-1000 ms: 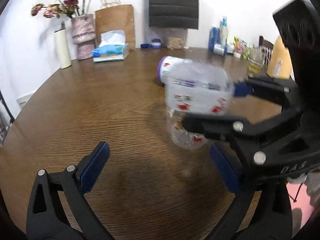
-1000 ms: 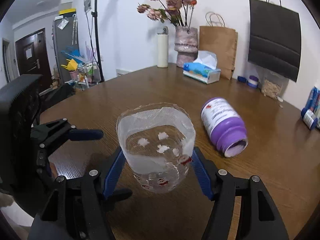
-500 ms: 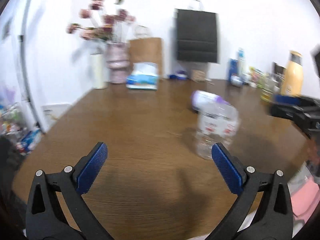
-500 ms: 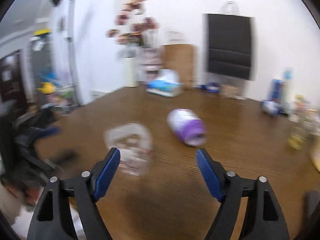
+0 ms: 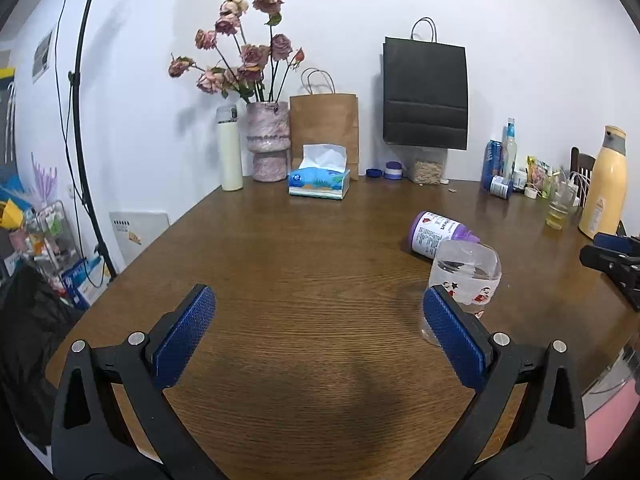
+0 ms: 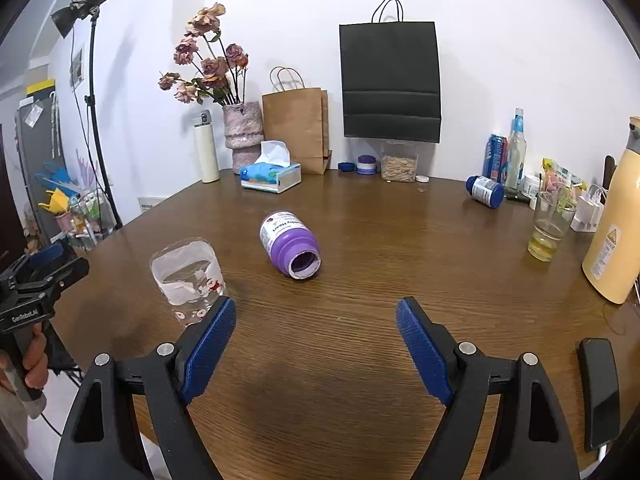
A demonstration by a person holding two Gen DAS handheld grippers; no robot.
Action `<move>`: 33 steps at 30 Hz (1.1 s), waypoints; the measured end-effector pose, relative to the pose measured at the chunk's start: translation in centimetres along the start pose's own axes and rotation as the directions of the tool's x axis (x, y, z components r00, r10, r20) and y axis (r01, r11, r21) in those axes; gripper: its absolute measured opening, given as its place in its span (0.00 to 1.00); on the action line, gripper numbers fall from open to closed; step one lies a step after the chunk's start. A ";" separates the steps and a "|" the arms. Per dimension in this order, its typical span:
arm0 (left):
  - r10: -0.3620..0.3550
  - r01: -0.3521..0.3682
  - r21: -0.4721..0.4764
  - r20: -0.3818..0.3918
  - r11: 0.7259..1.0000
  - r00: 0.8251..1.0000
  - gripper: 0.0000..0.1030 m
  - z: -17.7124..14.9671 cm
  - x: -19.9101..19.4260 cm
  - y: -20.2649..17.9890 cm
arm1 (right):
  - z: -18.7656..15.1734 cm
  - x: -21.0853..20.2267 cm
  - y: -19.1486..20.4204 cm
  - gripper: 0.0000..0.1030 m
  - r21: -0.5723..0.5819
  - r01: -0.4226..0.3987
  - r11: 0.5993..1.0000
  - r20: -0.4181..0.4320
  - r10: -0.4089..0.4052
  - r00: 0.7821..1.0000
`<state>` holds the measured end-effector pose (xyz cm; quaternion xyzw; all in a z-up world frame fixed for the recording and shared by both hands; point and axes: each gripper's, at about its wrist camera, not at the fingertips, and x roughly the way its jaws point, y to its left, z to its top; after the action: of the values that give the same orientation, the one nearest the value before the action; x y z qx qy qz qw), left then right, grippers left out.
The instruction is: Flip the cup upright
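On the tabletop (image 6: 360, 240), toward its near edge, the clear cup (image 6: 187, 278) stands upright with its open mouth facing up, free of both grippers. Behind it a purple bottle (image 6: 290, 244) lies on its side, near the cup but not touching. Left gripper (image 5: 316, 334): jaws spread wide, nothing between them; the cup sits just beyond its right finger. Right gripper (image 6: 316, 344): jaws spread wide and empty; the cup sits just beyond its left finger.
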<state>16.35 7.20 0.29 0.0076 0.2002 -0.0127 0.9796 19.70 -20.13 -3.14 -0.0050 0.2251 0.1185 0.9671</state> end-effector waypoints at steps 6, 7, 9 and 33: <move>-0.023 0.028 -0.053 0.107 0.998 0.994 1.00 -1.0 -5.1 -0.6 | -2.7 -3.5 0.6 0.84 0.005 0.000 1.000 0.156 -0.001 0.988; -0.011 0.018 -0.051 0.135 0.999 0.991 1.00 -1.6 -6.4 -0.8 | -3.5 -4.3 1.0 0.84 -0.003 0.004 1.000 0.171 -0.003 0.985; 0.004 0.005 -0.060 0.142 0.998 0.990 1.00 -3.1 -8.2 -1.0 | -5.3 -6.1 1.9 0.84 -0.025 0.020 0.999 0.192 -0.015 0.981; -0.013 0.027 -0.050 0.254 0.998 0.967 1.00 -8.7 -15.8 -1.7 | -12.5 -12.2 6.6 0.85 -0.052 -0.011 0.999 0.231 0.023 0.973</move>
<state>-1.66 5.99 -1.55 -0.0220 0.0737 -0.0182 0.9969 2.12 -17.28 -8.79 -0.0134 0.1077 0.1323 0.9853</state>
